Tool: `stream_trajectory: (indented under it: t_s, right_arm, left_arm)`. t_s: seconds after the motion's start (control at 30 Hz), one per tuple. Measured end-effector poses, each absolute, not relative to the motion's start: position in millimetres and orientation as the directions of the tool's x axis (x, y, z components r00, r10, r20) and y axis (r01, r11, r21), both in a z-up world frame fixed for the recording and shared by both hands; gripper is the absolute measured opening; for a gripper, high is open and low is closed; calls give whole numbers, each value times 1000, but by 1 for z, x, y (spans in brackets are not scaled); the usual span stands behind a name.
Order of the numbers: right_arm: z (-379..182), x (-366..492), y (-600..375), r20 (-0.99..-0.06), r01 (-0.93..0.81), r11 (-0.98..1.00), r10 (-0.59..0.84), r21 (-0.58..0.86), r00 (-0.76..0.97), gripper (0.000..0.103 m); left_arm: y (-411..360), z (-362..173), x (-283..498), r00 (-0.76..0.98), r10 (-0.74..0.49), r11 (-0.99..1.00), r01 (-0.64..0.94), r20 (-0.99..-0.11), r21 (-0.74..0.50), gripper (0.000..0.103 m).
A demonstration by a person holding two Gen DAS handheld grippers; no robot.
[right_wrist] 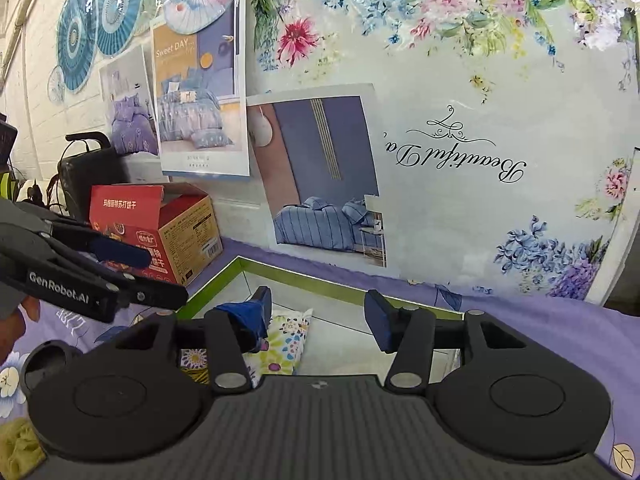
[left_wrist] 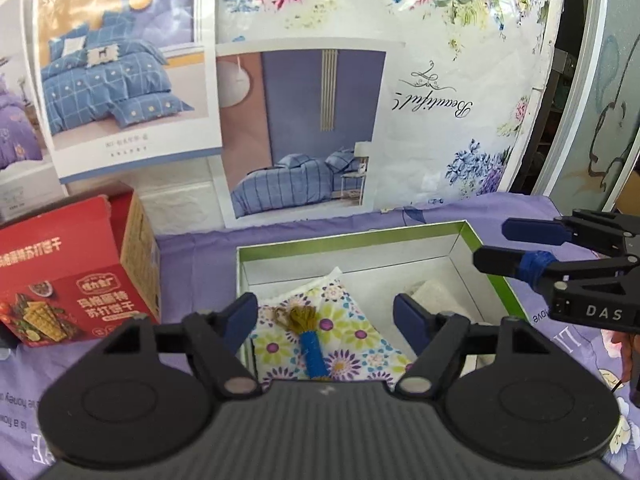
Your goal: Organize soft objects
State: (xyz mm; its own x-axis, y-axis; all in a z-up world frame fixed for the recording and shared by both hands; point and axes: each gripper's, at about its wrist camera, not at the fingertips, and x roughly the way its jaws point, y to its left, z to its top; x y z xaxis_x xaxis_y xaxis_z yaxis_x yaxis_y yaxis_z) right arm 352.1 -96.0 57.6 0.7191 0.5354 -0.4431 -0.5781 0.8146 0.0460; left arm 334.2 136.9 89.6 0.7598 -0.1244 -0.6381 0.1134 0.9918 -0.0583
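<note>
A small rectangular fabric pillow printed with purple, green and yellow flowers (left_wrist: 344, 336) lay flat in the near-left part of an open, shallow cardboard box with a green rim and white interior (left_wrist: 472, 236). A tassel with an olive-brown fringe and a blue wrapped cord handle (left_wrist: 310, 338) rested on top of the pillow, fringe toward the far wall. A white, fluffy folded cloth (left_wrist: 436, 294) lay on the box floor to the right, apart from the pillow.
</note>
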Motion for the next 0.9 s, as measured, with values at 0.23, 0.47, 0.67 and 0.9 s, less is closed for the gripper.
stream_trajectory:
  t_s: [0.23, 0.47, 0.67, 0.9]
  right_arm:
    - [62, 288, -109, -423, -589, 807, 550, 47, 720, 37]
    - [53, 177, -111, -375, -619, 785, 580, 21, 723, 39]
    - [4, 107, -105, -400, -614, 785, 591, 86, 700, 40]
    - [-51, 63, -84, -431, -608, 772, 620, 186, 655, 41]
  left_arm:
    - [139, 103, 257, 802, -111, 992, 125, -587, -16, 76]
    - [146, 100, 154, 837, -110, 992, 127, -536, -7, 86]
    - [142, 64, 82, 847, -61, 996, 88, -528, 26, 95]
    - [149, 11, 39, 804, -24, 998, 55, -594, 34, 95]
